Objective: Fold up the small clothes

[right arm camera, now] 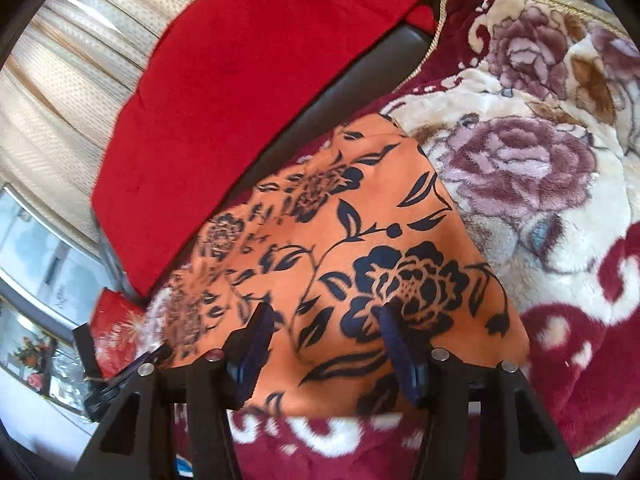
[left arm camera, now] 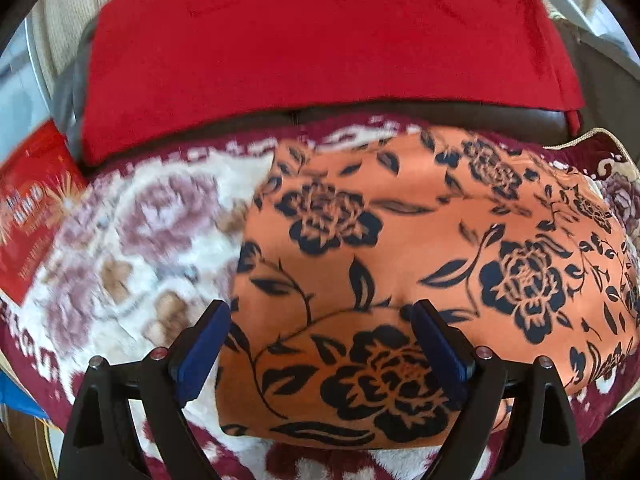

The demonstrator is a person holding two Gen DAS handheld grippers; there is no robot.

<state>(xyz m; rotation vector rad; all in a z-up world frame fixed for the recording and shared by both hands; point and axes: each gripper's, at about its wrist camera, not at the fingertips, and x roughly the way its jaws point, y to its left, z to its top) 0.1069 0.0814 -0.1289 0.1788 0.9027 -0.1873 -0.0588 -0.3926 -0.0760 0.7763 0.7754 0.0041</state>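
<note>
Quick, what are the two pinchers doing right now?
Left gripper: open, holding nothing, over the orange flowered cloth.
Right gripper: open, nothing pinched, over the same cloth.

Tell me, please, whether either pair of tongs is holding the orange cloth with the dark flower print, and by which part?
Nothing is held. The left tongs and right tongs both stand open above the orange flower-print cloth, pads clear of the fabric.

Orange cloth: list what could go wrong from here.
1. The orange cloth lies on a plush blanket; a low pinch by the open left hand-held gripper may grab pile too.
2. A bulge near the right hand-held gripper could set as a crease.
3. The red cloth lies close and may snag.
</note>
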